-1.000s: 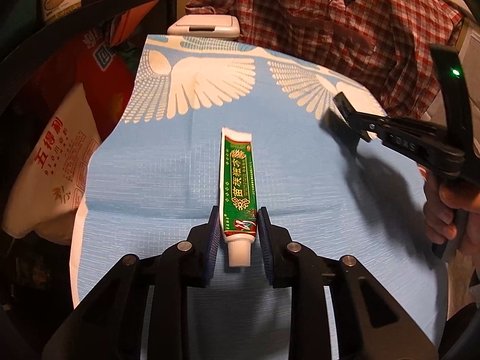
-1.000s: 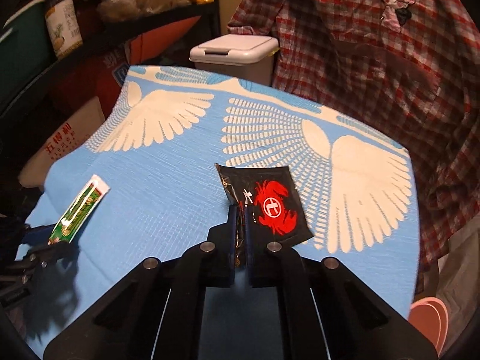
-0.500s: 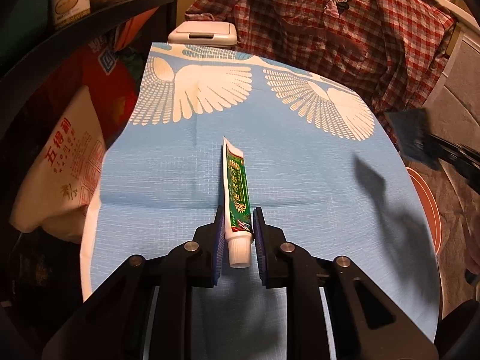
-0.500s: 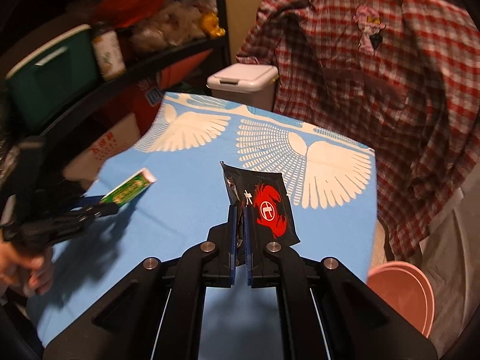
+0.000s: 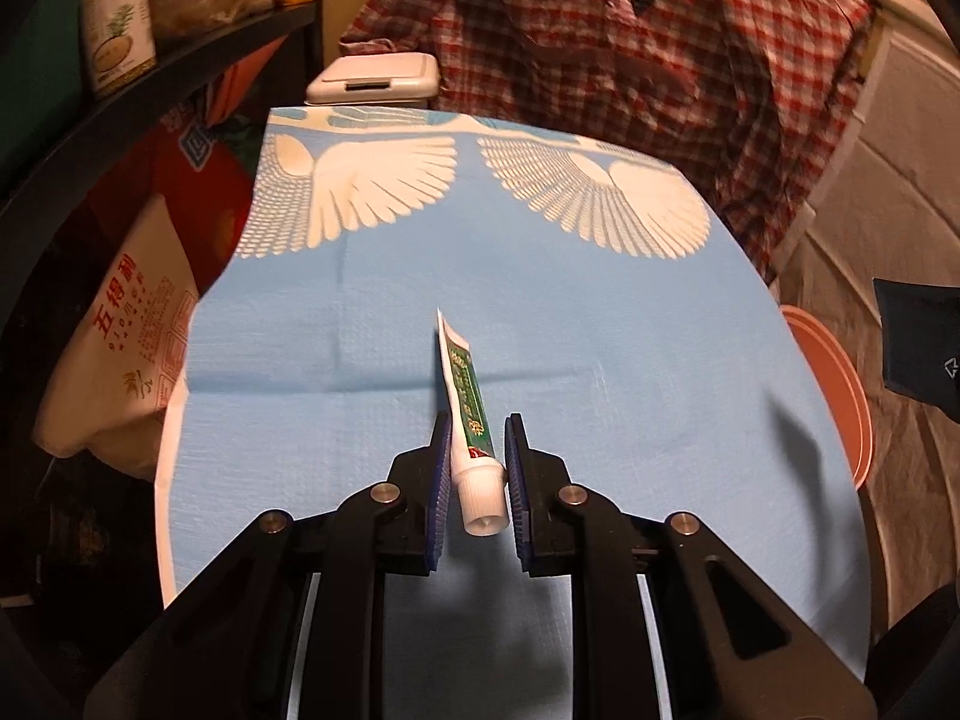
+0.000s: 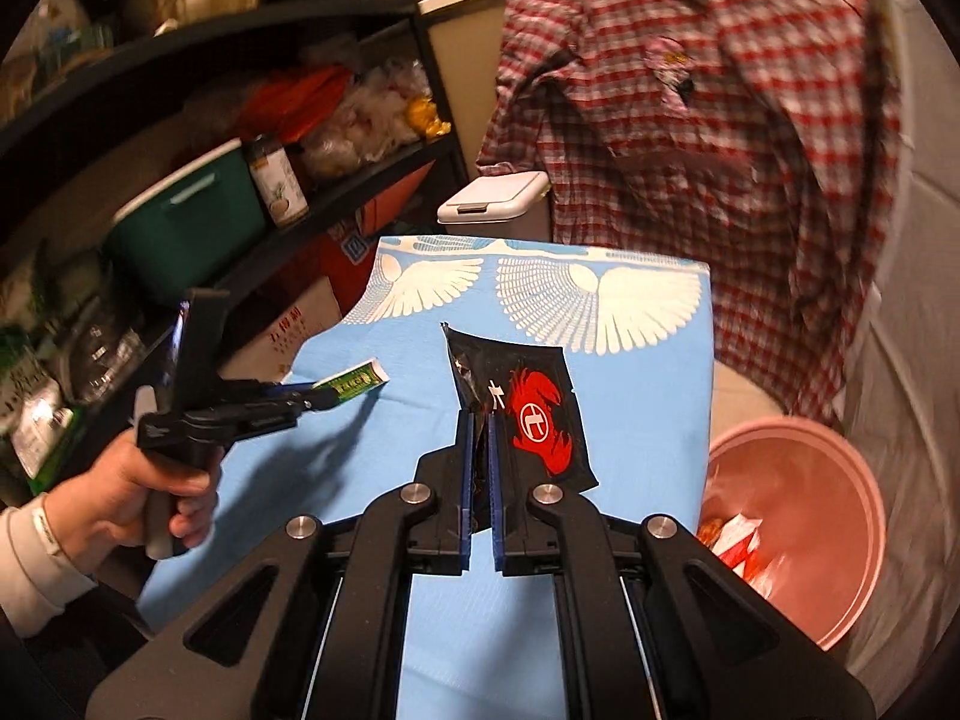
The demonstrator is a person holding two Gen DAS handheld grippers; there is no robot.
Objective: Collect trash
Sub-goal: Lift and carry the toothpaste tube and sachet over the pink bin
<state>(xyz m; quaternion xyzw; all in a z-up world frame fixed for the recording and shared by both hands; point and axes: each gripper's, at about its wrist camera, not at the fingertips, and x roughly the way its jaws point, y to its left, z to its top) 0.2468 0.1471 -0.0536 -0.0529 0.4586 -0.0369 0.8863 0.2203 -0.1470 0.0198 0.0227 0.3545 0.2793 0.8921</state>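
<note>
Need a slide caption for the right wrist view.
Right gripper holding a black wrapper above the blue table, pink bin alongside.

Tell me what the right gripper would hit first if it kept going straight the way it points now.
Probably the blue cloth on the table: the right gripper, shut on the black wrapper, points down at its far half. The pink bin sits off to the right of that line. Depth is uncertain.

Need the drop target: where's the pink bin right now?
In the right wrist view the pink bin sits low on the right, beside the blue table's right edge, below the hanging plaid shirt.
</note>
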